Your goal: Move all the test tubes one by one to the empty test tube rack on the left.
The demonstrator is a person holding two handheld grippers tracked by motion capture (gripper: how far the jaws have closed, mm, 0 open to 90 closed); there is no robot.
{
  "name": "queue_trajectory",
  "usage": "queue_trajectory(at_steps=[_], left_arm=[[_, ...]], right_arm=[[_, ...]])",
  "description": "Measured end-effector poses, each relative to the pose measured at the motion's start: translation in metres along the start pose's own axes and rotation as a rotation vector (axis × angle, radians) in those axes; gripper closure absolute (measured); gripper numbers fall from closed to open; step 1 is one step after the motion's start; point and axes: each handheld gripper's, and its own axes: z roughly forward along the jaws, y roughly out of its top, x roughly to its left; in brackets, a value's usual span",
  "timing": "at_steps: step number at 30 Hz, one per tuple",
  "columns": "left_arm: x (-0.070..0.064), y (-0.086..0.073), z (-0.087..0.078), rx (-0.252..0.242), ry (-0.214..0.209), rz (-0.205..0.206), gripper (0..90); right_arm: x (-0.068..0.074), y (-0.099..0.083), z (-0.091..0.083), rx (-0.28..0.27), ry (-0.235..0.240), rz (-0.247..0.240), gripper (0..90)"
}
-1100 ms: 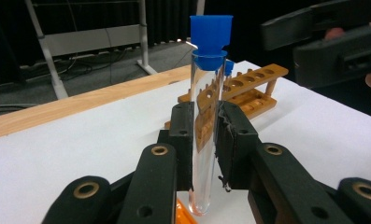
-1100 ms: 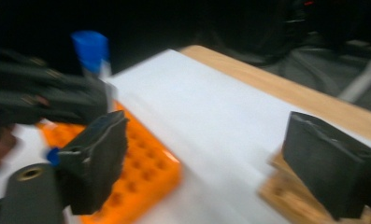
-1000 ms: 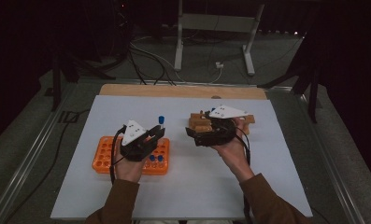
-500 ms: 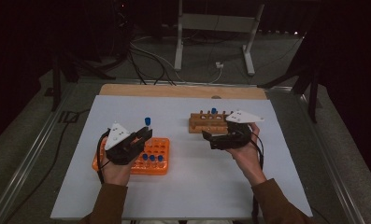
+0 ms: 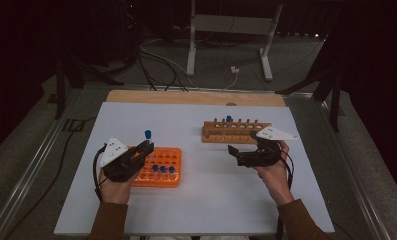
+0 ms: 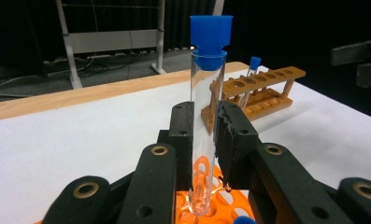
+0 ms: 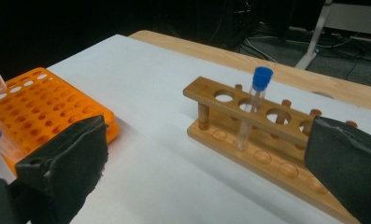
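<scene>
1. Left gripper (image 6: pixel 204 140) pinching a clear, thin-walled test tube with a blue stopper (image 6: pixel 206 121) at mid-height, upright, its bottom just inside or over a hole of the orange plastic grid rack (image 5: pixel 158 166).
2. Likely light, stiff, smooth and breakable: best gripped on the bare wall below the stopper, gently, kept vertical.
3. Right gripper (image 7: pixel 206 154) spread wide and empty, near the front of the wooden rack with round holes (image 7: pixel 248 119).
4. One blue-capped tube (image 7: pixel 253 105) standing in that wooden rack; neighbouring holes free.
5. Open white tabletop (image 5: pixel 206 165) between the racks; table edges well away from both.
6. Three capped tubes (image 5: pixel 162 171) close beside the lifted one, worth clearing straight upward.
</scene>
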Motion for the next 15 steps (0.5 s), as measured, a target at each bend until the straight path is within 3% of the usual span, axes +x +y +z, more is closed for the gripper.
queue_trajectory(at_steps=[15], left_arm=[[0.003,-0.017,-0.009,0.004,0.001,-0.008,78.2]], right_arm=[[-0.009,-0.023,-0.023,-0.027,-0.015,0.017,0.0]])
